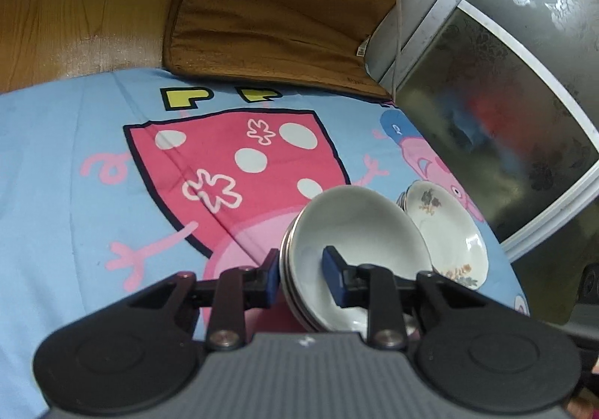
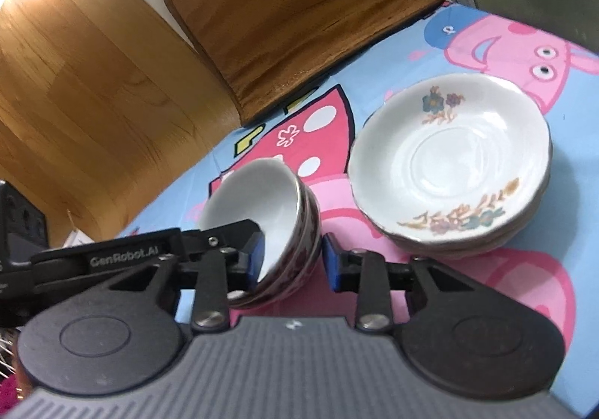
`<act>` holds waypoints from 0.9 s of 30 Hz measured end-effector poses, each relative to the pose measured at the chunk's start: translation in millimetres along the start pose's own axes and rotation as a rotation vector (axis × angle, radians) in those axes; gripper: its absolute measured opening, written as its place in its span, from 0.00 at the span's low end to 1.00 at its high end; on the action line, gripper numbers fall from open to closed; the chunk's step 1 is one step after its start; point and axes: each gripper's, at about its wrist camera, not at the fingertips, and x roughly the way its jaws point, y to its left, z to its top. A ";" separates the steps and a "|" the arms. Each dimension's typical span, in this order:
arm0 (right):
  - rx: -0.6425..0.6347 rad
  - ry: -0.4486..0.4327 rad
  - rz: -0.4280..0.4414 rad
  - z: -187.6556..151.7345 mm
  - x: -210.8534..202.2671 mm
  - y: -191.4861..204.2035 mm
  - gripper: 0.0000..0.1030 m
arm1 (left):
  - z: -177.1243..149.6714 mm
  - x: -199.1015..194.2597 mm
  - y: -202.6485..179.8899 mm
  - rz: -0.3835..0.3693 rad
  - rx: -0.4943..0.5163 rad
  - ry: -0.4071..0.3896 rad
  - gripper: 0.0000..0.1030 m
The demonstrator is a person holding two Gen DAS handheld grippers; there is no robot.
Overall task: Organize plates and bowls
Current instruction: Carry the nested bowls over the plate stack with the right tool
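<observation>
A stack of nested white bowls sits on the cartoon cloth. In the left wrist view my left gripper straddles its near rim, one pad inside the top bowl, one outside; pads look apart from the wall. In the right wrist view the same bowl stack sits between my right gripper's pads, left pad inside the bowl, right pad outside and not quite touching. A stack of white flowered plates lies to the right; it also shows in the left wrist view.
The blue and pink cartoon cloth covers the table. A brown cushion leans at the back. A frosted glass door with a metal frame stands at the right. A wooden panel is at the back left.
</observation>
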 end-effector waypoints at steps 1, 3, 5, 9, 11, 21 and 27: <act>-0.008 0.004 -0.010 1.1 -0.2 0.6 0.27 | 0.3 -3.1 -2.7 0.008 0.000 0.000 0.24; -0.022 0.007 -0.015 4.2 -3.2 1.3 0.22 | 2.3 -12.9 -11.1 0.021 0.023 -0.030 0.24; -0.036 -0.012 -0.003 8.6 -11.5 3.5 0.22 | 6.2 -22.2 -19.7 0.015 0.040 -0.061 0.24; -0.083 -0.076 -0.020 24.2 -34.7 4.9 0.22 | 19.8 -25.2 -43.7 -0.022 0.054 -0.085 0.24; -0.092 -0.094 -0.045 32.0 -43.2 -2.3 0.22 | 24.9 -17.1 -57.2 -0.042 0.056 -0.072 0.24; -0.033 -0.005 -0.173 59.5 -48.0 -58.3 0.24 | 30.9 54.4 -98.4 -0.074 0.069 0.077 0.28; -0.100 -0.118 -0.230 53.9 -57.4 -44.1 0.36 | 36.5 33.7 -101.5 -0.066 0.132 0.004 0.48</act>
